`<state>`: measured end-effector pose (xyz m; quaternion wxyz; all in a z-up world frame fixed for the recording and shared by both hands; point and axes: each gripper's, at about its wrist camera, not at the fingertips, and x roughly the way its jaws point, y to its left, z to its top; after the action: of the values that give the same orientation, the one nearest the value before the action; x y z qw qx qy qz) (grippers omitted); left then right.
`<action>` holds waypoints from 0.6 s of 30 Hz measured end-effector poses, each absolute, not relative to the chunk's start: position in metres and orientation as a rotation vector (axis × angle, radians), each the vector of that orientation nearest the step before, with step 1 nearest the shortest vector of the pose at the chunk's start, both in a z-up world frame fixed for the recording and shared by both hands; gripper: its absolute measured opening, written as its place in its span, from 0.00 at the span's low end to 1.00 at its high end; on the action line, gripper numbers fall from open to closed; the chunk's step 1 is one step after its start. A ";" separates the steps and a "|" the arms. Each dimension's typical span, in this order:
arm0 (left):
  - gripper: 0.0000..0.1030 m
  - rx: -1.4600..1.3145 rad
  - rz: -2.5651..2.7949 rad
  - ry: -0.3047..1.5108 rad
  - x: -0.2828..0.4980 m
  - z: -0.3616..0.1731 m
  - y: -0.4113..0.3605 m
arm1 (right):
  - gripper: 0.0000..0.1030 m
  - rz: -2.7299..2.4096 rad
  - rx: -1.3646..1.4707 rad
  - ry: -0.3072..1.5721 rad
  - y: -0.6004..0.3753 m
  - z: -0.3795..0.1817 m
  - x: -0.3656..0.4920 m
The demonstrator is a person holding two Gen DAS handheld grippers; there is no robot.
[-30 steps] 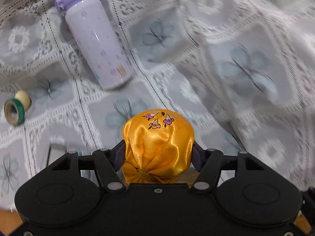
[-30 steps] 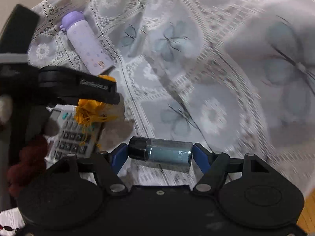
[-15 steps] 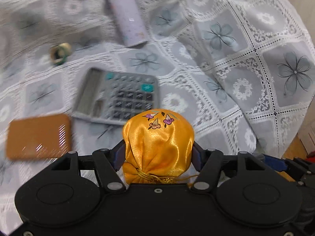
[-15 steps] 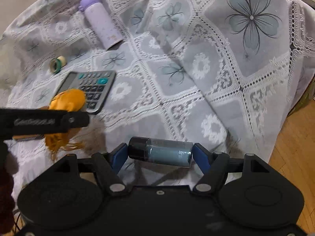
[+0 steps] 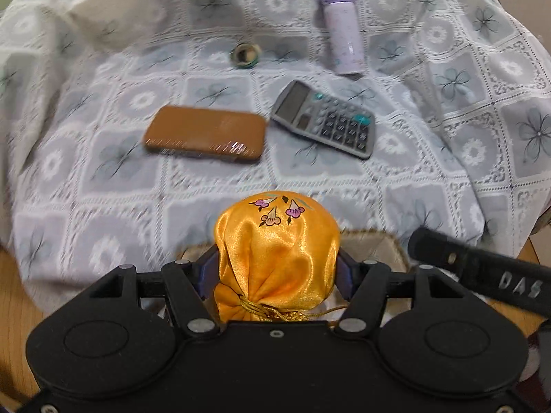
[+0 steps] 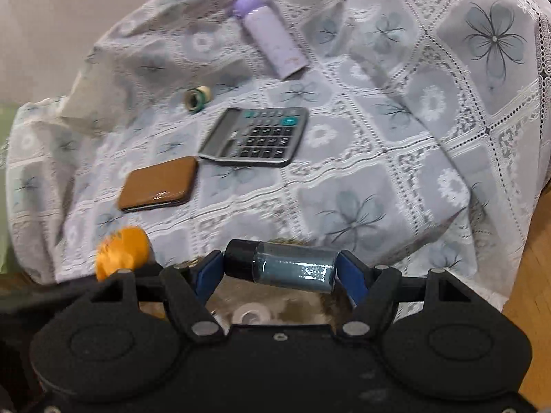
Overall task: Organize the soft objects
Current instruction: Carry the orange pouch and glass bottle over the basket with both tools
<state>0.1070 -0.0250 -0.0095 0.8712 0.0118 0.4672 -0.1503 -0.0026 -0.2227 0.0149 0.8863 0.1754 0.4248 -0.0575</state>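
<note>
Both grippers loaded above the near edge of the lace-patterned grey tablecloth [image 5: 447, 130].

The left gripper [image 5: 277, 268] clamps a shiny orange satin drawstring pouch [image 5: 275, 251] — its blue pads press the pouch's sides; the right gripper [image 6: 279, 270] pinches a small glass vial with a black cap [image 6: 282, 265] end to end. On the cloth lie a brown case [image 5: 206, 136], grey calculator [image 5: 325, 120] and lilac bottle [image 5: 342, 31].

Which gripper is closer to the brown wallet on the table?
Left. The left gripper, clutching the orange pouch, sits just below the brown wallet in the right wrist view. The right gripper, holding a small bottle, is farther off to the wallet's right.
</note>
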 end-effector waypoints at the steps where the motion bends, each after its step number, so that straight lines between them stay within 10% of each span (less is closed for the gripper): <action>1: 0.59 0.022 -0.303 0.976 0.101 -0.011 -0.022 | 0.70 -0.113 0.365 0.880 -0.220 0.016 -0.005; 18: 0.59 -0.033 -0.235 0.997 0.015 -0.026 0.002 | 0.70 -0.059 0.354 0.885 -0.206 0.022 -0.063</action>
<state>0.0148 0.0019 -0.0260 0.8716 -0.0159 0.4769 -0.1124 -0.0627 -0.2063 0.0219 0.8882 0.1702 0.4257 -0.0283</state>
